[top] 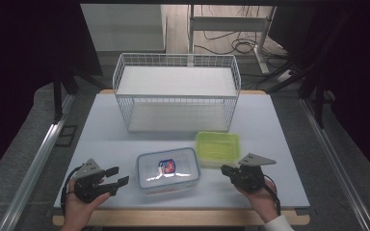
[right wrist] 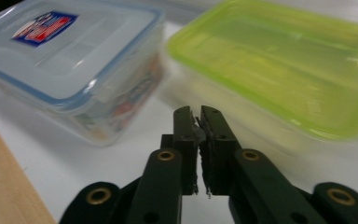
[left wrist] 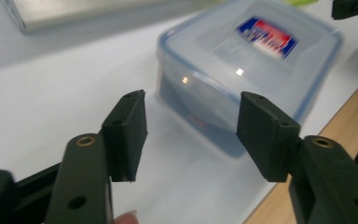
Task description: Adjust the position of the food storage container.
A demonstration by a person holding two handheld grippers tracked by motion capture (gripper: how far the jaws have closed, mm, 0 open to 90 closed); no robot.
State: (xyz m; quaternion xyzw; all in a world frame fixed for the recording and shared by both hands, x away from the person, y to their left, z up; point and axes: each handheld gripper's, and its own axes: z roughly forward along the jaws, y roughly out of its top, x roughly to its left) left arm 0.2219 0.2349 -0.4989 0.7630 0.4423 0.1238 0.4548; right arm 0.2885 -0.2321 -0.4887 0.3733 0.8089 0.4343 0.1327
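Clear plastic, blue-rimmed and rectangular, the lidded food box lies on the white tabletop between our two tools, long axis running left to right. Our left hand-held gripper stands just beside its left end, jaws spread and empty. Our right hand-held gripper, jaws pressed together on nothing, is near the translucent lime-green lidded box. Behind stands a white wire basket. We judge the left nearer.
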